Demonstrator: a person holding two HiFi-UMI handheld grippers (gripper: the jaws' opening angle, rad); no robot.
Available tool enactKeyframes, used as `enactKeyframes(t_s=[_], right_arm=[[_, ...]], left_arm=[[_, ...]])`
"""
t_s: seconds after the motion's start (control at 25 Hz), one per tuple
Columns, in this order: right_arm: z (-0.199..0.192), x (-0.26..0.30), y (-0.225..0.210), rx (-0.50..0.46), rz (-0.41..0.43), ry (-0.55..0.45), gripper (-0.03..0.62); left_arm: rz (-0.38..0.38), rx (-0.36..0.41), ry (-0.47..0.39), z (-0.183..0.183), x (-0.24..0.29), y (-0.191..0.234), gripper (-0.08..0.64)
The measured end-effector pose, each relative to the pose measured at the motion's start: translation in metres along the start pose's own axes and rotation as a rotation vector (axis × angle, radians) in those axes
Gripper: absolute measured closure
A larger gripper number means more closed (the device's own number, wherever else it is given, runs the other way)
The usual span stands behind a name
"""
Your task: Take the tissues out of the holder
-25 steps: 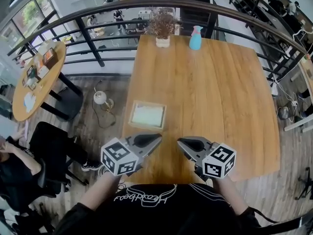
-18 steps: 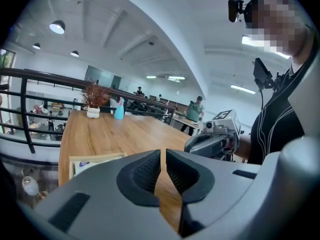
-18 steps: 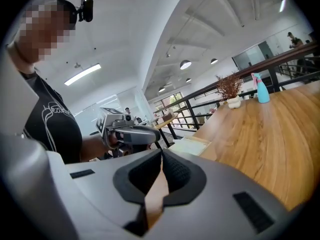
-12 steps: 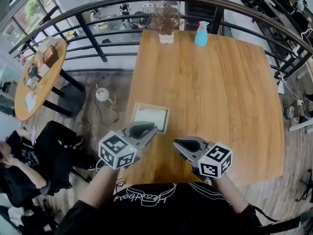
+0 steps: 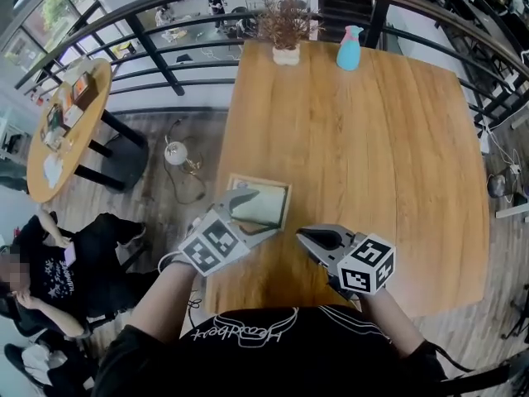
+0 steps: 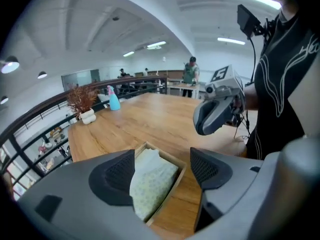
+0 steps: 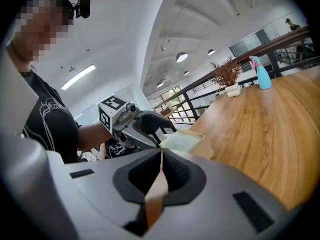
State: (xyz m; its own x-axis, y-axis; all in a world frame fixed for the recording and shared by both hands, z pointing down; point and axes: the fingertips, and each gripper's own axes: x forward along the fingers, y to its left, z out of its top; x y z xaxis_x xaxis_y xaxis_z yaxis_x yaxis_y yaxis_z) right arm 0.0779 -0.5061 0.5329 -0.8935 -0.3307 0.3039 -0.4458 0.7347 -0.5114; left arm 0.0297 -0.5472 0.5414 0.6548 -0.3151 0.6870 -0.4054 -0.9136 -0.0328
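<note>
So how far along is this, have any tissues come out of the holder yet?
Done: nothing yet; the tissues sit in the holder. In hand: the left gripper is at the holder, its fingers opening around the tissues without pinching them. The right gripper is shut and empty, off to the side. Left: grip the tissues and lift them out.

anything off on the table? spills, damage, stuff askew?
Nothing stands out. The tissues lie in the wooden holder, which sits flat near the left edge of the table. The plant pot and spray bottle stand upright at the far edge. No spill or damage is visible.
</note>
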Motion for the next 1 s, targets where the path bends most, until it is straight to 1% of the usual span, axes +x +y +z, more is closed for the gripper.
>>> enactKeyframes(t_s=[0.12,0.24,0.52,0.6,0.64,0.8,1.0], right_arm=[[-0.006,0.005,-0.008,0.021,0.001,0.012,0.574],[-0.008,0.008,-0.013,0.036,0.003,0.017,0.574],[-0.012,0.007,-0.029,0.065,-0.018,0.008,0.574],[-0.014,0.007,-0.029,0.07,-0.019,0.005,0.574],[-0.014,0.007,-0.03,0.071,-0.02,0.004,0.574],[-0.017,0.006,-0.034,0.08,-0.028,0.007,0.574],[-0.021,0.001,-0.041,0.096,-0.047,0.009,0.574]], left_arm=[[-0.009,0.07,0.088,-0.014,0.013,0.01,0.222],[-0.034,0.132,0.141,-0.02,0.021,0.019,0.218],[-0.121,0.214,0.263,-0.036,0.033,0.02,0.218],[-0.129,0.217,0.293,-0.041,0.037,0.022,0.218],[-0.13,0.207,0.3,-0.042,0.039,0.023,0.218],[-0.154,0.158,0.297,-0.044,0.045,0.026,0.218],[-0.171,0.17,0.343,-0.048,0.053,0.031,0.219]])
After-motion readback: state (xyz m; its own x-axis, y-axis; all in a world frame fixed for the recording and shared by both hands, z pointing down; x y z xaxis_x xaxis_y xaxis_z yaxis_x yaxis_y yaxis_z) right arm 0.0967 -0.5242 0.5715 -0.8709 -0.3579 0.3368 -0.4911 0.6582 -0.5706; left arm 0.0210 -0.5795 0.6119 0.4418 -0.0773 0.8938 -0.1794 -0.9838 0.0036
